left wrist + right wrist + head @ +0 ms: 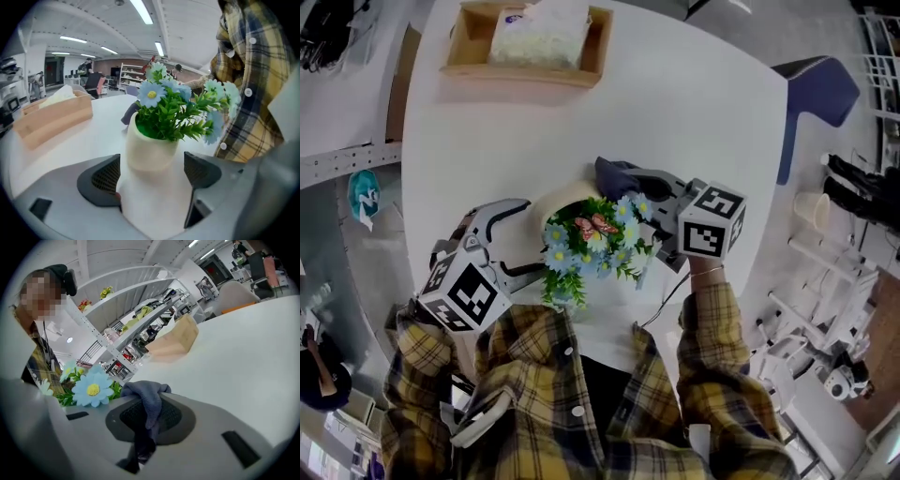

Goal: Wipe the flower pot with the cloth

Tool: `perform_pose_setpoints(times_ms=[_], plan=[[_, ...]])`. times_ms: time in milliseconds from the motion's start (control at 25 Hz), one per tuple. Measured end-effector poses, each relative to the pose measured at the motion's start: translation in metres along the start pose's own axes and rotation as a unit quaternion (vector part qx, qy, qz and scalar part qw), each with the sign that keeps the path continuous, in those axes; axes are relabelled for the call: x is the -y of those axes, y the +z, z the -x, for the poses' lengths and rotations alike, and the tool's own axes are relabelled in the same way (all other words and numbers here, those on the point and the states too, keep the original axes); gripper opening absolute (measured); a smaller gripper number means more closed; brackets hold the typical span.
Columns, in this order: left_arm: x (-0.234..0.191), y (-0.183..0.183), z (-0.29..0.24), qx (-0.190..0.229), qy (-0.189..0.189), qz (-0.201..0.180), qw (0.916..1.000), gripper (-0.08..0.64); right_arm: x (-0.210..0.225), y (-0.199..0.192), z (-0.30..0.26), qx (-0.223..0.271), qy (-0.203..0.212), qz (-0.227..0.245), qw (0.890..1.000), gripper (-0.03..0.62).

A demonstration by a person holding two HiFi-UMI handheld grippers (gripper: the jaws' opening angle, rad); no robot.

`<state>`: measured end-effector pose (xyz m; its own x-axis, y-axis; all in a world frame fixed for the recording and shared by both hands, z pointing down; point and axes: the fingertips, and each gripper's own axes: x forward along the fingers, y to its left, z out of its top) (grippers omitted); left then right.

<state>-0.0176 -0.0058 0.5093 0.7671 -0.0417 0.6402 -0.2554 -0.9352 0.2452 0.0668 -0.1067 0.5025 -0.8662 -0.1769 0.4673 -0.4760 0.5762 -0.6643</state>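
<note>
Left claw [151, 172] grips flower pot [149, 149]; right claw [147, 418] pinches cloth [146, 393] at its far side. Wiping apparently under way, unfinished.

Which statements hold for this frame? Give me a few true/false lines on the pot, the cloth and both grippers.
1. The right gripper is shut on a grey-blue cloth. True.
2. The flower pot stands inside the wooden tray. False: the flower pot stands on the white table, near the person. The wooden tray sits apart from it at the far edge.
3. The left gripper has one jaw on each side of the flower pot. True.
4. The flowers in the pot are red. False: they are blue with yellow centres, among green leaves.
5. The cloth lies spread flat on the table. False: it hangs bunched from the right gripper, beside the flower pot.
</note>
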Motion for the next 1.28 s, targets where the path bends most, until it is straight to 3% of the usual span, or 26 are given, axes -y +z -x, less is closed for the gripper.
perform_pose_setpoints(times_ms=[320, 560, 840, 920, 1280], plan=[[0.04, -0.012, 0.017, 0.042, 0.116, 0.099, 0.9874, 0.434, -0.022, -0.035, 0.032, 0.052, -0.051, -0.027, 0.997, 0.021], [0.049, -0.021, 0.017, 0.07, 0.169, 0.193, 0.964, 0.434, -0.036, -0.057, 0.037, 0.081, -0.089, -0.056, 0.991, 0.021], [0.056, -0.007, 0.017, 0.121, 0.209, 0.253, 0.9369, 0.436, -0.062, -0.077, 0.041, 0.082, -0.093, -0.074, 0.99, 0.021], [0.055, -0.009, 0.018, 0.129, 0.215, 0.258, 0.9331, 0.436, -0.071, -0.082, 0.035, 0.07, -0.084, -0.069, 0.992, 0.021], [0.039, -0.012, 0.019, 0.125, 0.263, 0.216, 0.932, 0.48, -0.098, -0.098, 0.006, 0.031, -0.032, -0.055, 0.997, 0.021]])
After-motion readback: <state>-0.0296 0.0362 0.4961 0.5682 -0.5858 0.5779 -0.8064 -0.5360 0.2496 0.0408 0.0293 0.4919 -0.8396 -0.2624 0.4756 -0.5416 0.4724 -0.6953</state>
